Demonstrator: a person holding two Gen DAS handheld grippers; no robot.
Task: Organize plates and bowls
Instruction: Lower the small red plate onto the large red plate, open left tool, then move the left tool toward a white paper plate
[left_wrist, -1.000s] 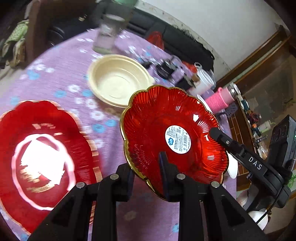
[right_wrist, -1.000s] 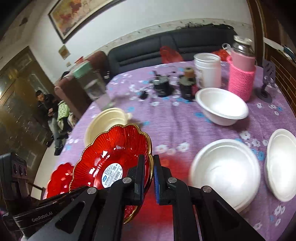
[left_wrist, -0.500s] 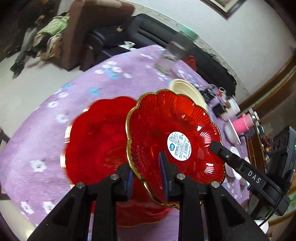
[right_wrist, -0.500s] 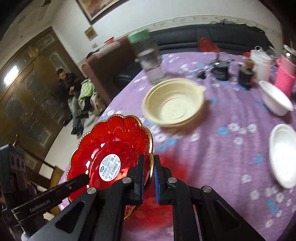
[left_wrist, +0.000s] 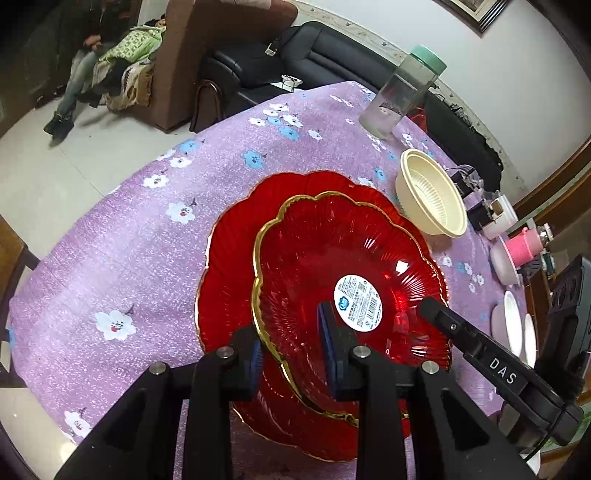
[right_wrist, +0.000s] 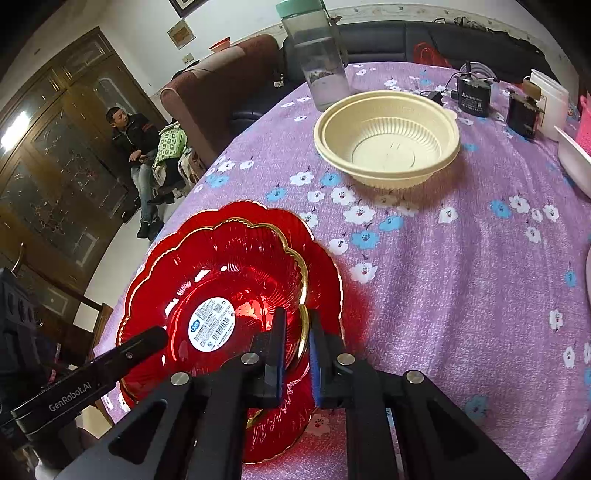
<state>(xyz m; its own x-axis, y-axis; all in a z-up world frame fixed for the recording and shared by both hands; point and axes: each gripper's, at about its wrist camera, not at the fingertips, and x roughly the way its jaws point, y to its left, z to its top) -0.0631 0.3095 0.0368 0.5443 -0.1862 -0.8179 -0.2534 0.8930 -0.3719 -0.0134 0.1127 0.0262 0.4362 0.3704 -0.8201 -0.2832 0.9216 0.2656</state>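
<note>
Left wrist: our left gripper (left_wrist: 291, 360) stays clamped on the small red plate (left_wrist: 351, 280), now carried over the big red plate (left_wrist: 229, 266); right wrist: right gripper (right_wrist: 295, 354) starts opening at its rim, so stacking's nearly done.

A round table covered by a purple cloth printed with white and blue flowers (right_wrist: 461, 280) is seen. Near its edge a large red scalloped glass plate with a gold rim (left_wrist: 229, 258) is laid flat on the cloth. Farther in, a cream ribbed plastic bowl (right_wrist: 388, 136) is set upright, and a clear plastic bottle with a green cap (right_wrist: 317, 55) is stood just behind it. Small black devices (right_wrist: 474, 96), a white lidded tub (right_wrist: 550, 99), a pink knitted-sleeve flask (left_wrist: 522, 245) and several white bowls (left_wrist: 513, 325) are placed toward the far side.
</note>
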